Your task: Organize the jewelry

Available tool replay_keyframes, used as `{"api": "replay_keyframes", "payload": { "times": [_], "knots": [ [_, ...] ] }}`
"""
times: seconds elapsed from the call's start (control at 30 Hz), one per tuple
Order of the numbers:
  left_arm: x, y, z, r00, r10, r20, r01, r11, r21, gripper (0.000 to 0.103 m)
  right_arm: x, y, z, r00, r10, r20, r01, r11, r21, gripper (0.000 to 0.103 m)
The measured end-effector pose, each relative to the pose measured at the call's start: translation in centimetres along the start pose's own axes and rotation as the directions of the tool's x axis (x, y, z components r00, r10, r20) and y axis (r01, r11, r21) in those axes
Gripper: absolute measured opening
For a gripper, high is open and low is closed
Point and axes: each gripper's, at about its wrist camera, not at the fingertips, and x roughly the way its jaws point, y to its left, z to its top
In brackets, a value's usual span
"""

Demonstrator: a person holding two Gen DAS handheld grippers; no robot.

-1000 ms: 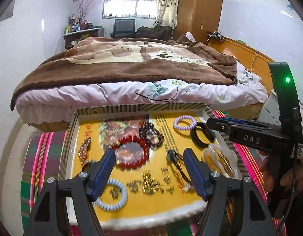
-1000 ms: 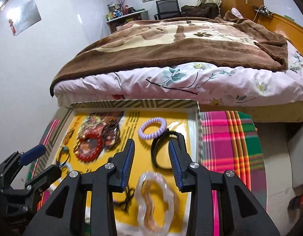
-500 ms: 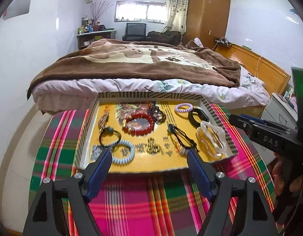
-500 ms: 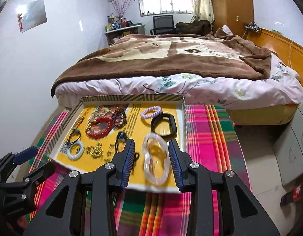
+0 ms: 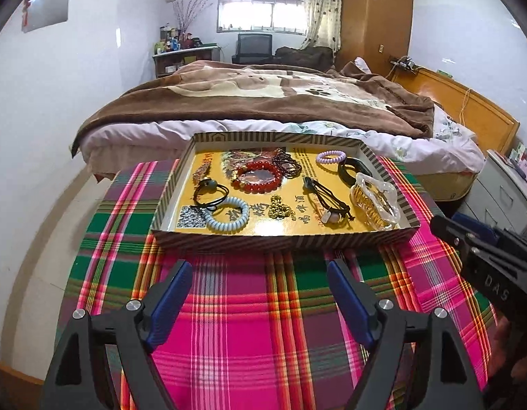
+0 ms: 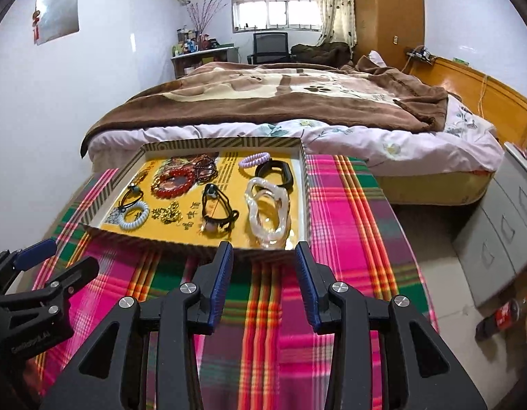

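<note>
A striped tray [image 5: 284,237] [image 6: 195,242] with a yellow floor lies on the plaid cloth and holds jewelry: a red bead bracelet [image 5: 257,177] [image 6: 173,182], a pale blue coil band [image 5: 227,218] [image 6: 135,217], a purple coil band [image 5: 330,157] [image 6: 254,160], a black bangle [image 5: 354,171] [image 6: 275,172], a clear clip [image 5: 376,201] [image 6: 268,212], a gold chain [image 5: 280,206] and black cords [image 5: 326,198]. My left gripper [image 5: 260,300] is open and empty, short of the tray's near wall. My right gripper [image 6: 263,273] is open and empty, just before the tray's near right corner.
The plaid cloth [image 5: 250,335] covers a small table. A bed with a brown blanket [image 5: 263,102] stands right behind the tray. Grey drawers [image 6: 502,232] stand at the right, a white wall at the left. The right gripper shows in the left wrist view [image 5: 485,256].
Both grippers have drawn back from above the tray towards me. The tray now lies wholly ahead of the fingers. Both stay open and empty.
</note>
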Motion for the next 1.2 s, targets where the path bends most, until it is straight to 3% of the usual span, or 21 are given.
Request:
{"api": "replay_keyframes", "payload": {
  "times": [0.27, 0.67, 0.83, 1.03, 1.2],
  "knots": [
    [-1.5, -0.6, -0.3, 0.998, 0.033, 0.051, -0.033, 0.999, 0.003, 0.087, -1.1, 0.5, -1.3, 1.0, -0.02, 0.01, 0.02, 1.0, -0.003, 0.039],
    [-2.6, -1.3, -0.5, 0.993, 0.073, 0.088, -0.073, 0.997, -0.006, 0.087, -2.1, 0.5, -2.0, 0.998, -0.047, 0.033, 0.047, 0.999, 0.011, 0.039],
    [-2.6, -1.4, -0.5, 0.994, 0.071, 0.083, -0.07, 0.997, -0.011, 0.088, -2.2, 0.5, -2.1, 0.999, -0.043, 0.033, 0.042, 0.999, 0.015, 0.039],
    [-2.5, -1.6, -0.6, 0.991, 0.117, 0.064, -0.117, 0.993, -0.001, 0.088, -2.1, 0.7, -2.2, 0.999, -0.041, 0.031, 0.041, 0.999, 0.014, 0.039],
    [-2.7, -1.6, -0.6, 0.994, 0.08, 0.069, -0.079, 0.997, -0.012, 0.088, -2.1, 0.8, -2.2, 0.999, -0.038, 0.031, 0.038, 0.999, 0.016, 0.039]
  ]
}}
